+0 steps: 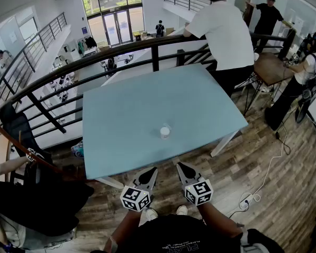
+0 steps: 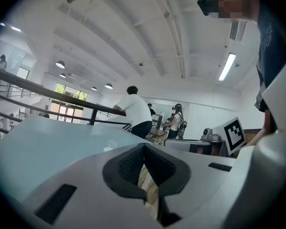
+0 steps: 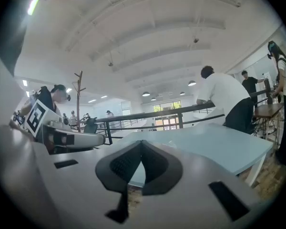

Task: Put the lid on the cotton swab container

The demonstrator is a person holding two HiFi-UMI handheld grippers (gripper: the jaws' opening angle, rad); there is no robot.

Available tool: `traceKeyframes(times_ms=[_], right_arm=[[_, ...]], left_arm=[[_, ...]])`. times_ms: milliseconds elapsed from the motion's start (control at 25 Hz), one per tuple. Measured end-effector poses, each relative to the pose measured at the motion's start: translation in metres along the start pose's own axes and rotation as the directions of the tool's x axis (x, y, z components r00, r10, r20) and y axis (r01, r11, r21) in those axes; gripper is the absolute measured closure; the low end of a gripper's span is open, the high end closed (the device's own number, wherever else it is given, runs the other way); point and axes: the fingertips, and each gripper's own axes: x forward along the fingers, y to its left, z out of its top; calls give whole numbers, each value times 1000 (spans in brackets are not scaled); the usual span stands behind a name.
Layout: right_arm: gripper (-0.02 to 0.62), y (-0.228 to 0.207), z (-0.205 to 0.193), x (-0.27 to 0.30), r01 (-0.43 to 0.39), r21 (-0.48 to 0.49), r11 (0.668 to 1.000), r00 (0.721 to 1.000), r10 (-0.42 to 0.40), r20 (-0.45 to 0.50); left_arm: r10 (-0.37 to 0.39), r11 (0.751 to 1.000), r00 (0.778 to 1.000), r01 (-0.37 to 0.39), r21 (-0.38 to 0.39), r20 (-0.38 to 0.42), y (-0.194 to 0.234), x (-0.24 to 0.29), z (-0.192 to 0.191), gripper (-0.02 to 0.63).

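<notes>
A small clear cotton swab container (image 1: 165, 132) with white contents stands on the light blue table (image 1: 131, 115), a little in from its near edge. Whether a lid sits on it is too small to tell. Both grippers hang below the table's near edge, over the wooden floor, well short of the container. My left gripper (image 1: 151, 173) (image 2: 144, 148) is shut with nothing between its pads. My right gripper (image 1: 183, 167) (image 3: 141, 144) is also shut and empty. The two point up toward the table, side by side.
A black railing (image 1: 121, 51) runs behind the table's far edge. A person in a white shirt (image 1: 224, 30) leans on it at the far right corner. A wooden table (image 1: 271, 67) and other people stand at right. A cable and power strip (image 1: 246, 201) lie on the floor.
</notes>
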Motion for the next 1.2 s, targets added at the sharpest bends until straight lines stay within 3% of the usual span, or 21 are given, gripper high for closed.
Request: traceKeyframes(times_ms=[400,720,1200], right_arm=[[577,9,3,9,-11,-3,1000,1000,11,9],[577,19,-2,16,-15,75,997,999,13,32],[577,43,-2,31,7,75,997,999,-10,31]], left_arm=[[8,999,1000,-8,31,-9,13,-6,0,594],[6,1000,1000,-5,30,-27,22,-17,-4,594],[-21,1000,999,22,15,-26,44,-38,-9,594]])
